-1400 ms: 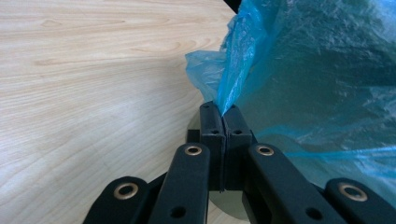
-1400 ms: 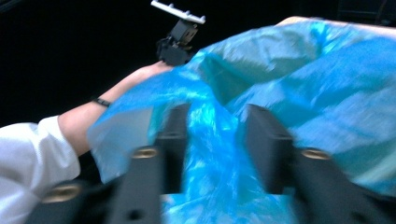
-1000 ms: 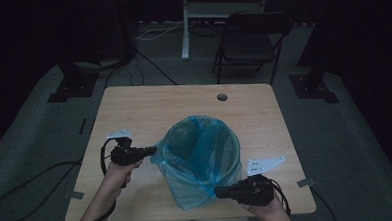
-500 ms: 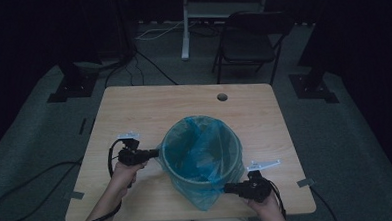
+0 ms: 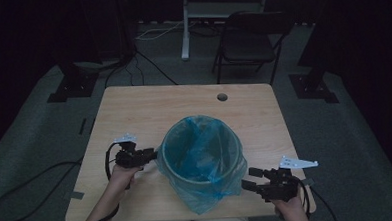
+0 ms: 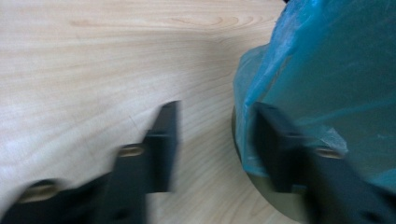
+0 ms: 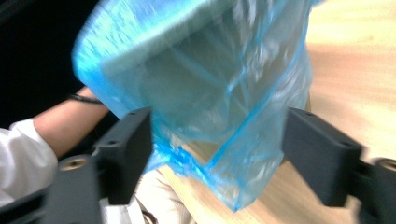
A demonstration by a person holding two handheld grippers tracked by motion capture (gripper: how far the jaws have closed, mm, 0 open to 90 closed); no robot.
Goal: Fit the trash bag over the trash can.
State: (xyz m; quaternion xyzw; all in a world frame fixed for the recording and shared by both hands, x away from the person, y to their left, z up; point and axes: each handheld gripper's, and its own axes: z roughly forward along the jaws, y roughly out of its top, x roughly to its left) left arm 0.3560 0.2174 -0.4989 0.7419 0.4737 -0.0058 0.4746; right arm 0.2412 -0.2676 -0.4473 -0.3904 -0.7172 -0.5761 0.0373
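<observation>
Bin: round, stands upright on the desk, toward its near edge, between the two grippers.
Blue bag: lines the bin, folded over the rim, hanging loose down the outside.
Left gripper: just beside the bin's left side; fingers have just been opening, released, one against the bag's skirt.
Right gripper: at the bin's near right; fingers have just spread wide, a hanging corner of bag between them, unpinched.
</observation>
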